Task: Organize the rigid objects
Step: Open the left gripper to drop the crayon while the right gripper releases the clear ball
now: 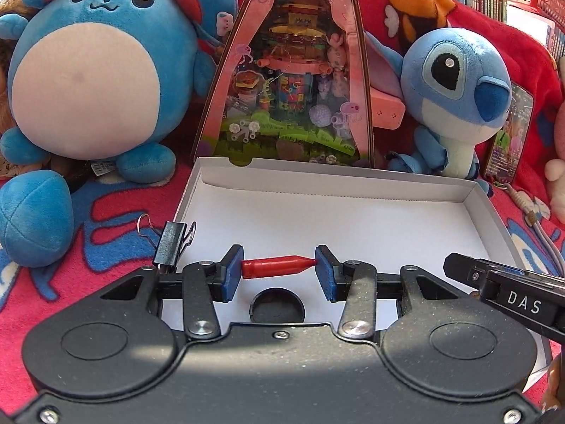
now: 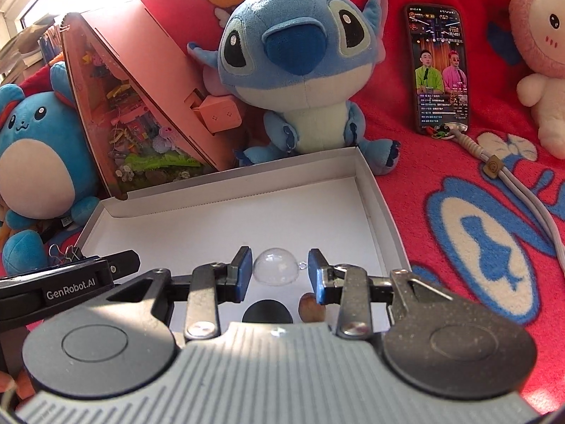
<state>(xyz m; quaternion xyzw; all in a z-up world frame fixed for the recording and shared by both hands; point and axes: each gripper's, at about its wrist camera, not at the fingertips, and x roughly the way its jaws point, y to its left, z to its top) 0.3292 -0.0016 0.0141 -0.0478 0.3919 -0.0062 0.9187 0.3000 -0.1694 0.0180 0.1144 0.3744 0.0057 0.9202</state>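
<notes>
Left gripper (image 1: 279,268) clamped the red cap (image 1: 273,267) end to end, crosswise; right gripper (image 2: 280,271) pinched the clear dome (image 2: 278,266). Both hung directly over the white box (image 1: 353,190).

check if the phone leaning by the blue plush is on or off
On. The phone has a lit screen showing a video of two people with text below.

the box (image 1: 353,226) looks like matt white card, smooth inside. the red cap (image 1: 277,266) is glossy plastic. the dome (image 2: 278,266) is clear, shiny plastic. the clip (image 1: 172,243) is black painted metal with bright wire handles. the blanket (image 2: 459,183) is fuzzy fleece. the blue plush (image 2: 300,56) is soft, short-piled cloth. the phone (image 2: 439,67) has a glossy screen.
</notes>
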